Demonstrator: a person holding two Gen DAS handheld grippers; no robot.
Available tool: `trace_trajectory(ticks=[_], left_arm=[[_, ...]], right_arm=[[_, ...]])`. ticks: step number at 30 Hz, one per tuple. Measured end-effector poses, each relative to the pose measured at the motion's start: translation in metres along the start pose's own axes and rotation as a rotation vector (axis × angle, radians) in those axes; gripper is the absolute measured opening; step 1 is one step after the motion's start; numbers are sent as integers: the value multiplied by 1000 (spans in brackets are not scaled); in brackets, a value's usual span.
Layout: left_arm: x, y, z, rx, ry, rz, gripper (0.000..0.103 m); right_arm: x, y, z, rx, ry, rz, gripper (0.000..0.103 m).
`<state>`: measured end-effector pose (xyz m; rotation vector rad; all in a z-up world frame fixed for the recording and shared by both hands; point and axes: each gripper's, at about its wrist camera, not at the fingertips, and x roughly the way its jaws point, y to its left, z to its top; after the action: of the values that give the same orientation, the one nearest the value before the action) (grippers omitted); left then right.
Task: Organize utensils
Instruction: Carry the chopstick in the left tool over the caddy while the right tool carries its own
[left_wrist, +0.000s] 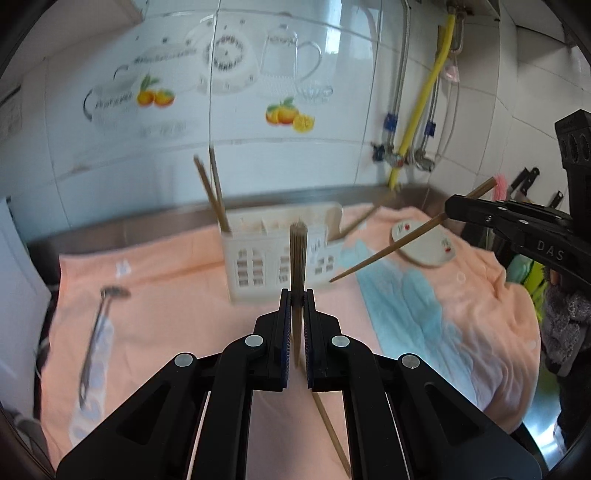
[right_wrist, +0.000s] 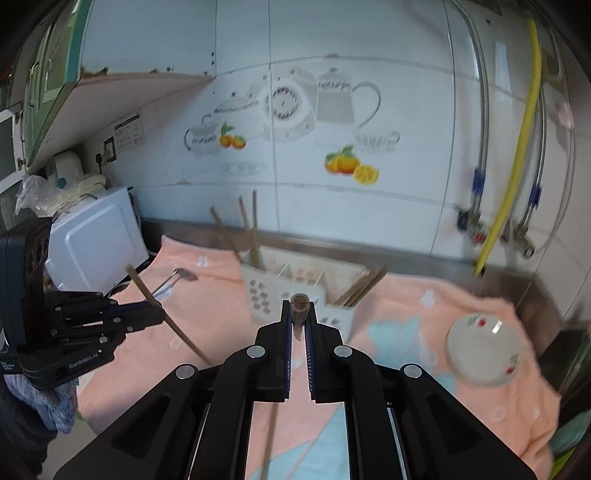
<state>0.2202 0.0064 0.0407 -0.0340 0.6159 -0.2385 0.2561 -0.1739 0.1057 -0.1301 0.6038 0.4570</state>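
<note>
Several brown wooden chopsticks (right_wrist: 251, 229) are already standing in the white slotted plastic caddy (left_wrist: 280, 258). I am clamping one chopstick in the left gripper (left_wrist: 297, 295) and another in the right gripper (right_wrist: 299, 308); the metal spoon (left_wrist: 96, 332) is waiting on the peach towel (left_wrist: 177, 295).

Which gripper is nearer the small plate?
Right. The right gripper, shut on a chopstick, hangs just above the plate; the left gripper, holding another chopstick, is across the holder.

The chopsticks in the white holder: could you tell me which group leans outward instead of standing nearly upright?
The chopsticks at the holder's right end lean low to the right, toward the small plate. Those at the left end stand much more upright.
</note>
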Motion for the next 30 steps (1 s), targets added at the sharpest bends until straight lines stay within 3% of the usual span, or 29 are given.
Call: trace_trajectory(ticks=[8,16,23,30], left_arm=[[-9,2,76,30,-111,24,5],[1,14,133,18,-188,69,5],[33,33,143,-27,-187,106,5],[68,54,126,-84,-124,111,5]], right_arm=[[-6,-21,50,6,-23,-30,6],[17,-32,67,10,-2,-56,6],[44,-34,66,9,37,-52,7],[69,-35,56,17,83,-40,7]])
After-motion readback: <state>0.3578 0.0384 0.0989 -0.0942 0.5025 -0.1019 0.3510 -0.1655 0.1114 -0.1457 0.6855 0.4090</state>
